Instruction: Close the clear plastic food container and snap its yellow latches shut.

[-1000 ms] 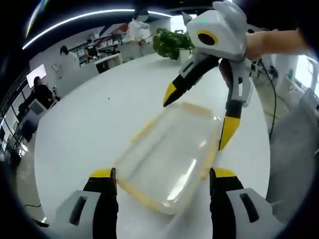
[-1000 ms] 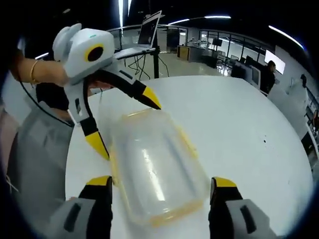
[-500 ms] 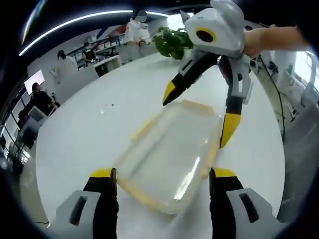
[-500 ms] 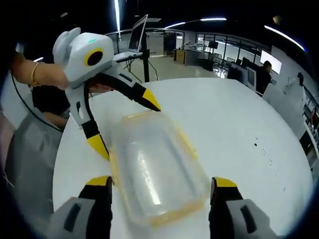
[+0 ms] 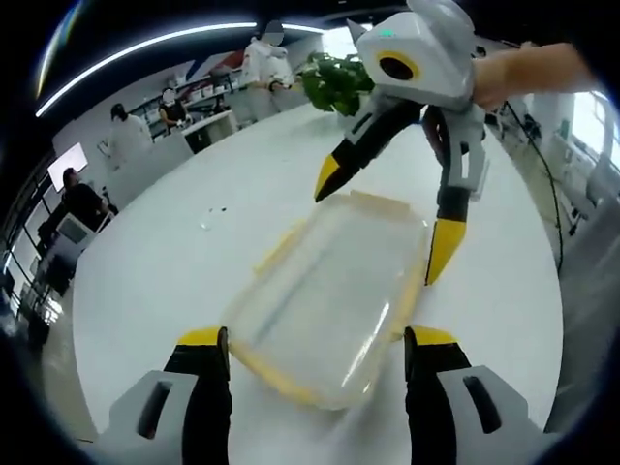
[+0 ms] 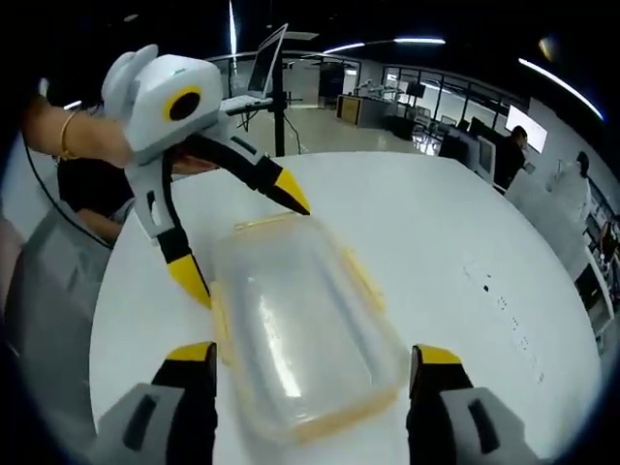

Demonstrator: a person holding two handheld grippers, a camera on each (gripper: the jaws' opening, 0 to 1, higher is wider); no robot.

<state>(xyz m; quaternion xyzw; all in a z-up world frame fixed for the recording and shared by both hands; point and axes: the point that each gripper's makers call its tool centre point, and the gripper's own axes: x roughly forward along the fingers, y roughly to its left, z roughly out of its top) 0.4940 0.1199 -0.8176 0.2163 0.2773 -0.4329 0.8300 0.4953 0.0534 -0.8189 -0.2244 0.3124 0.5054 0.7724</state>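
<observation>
My left gripper (image 5: 315,341), jaws wide, straddles clear food container (image 5: 329,295) near end; my right gripper (image 6: 315,351), wide, straddles opposite end. Laptop (image 6: 268,60) beyond, right gripper view.

White round table (image 5: 194,242) — open office, ceiling light strips (image 5: 145,39).

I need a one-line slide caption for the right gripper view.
Two open grippers, right and left, straddle opposite ends of a clear food container on a white table.
</observation>
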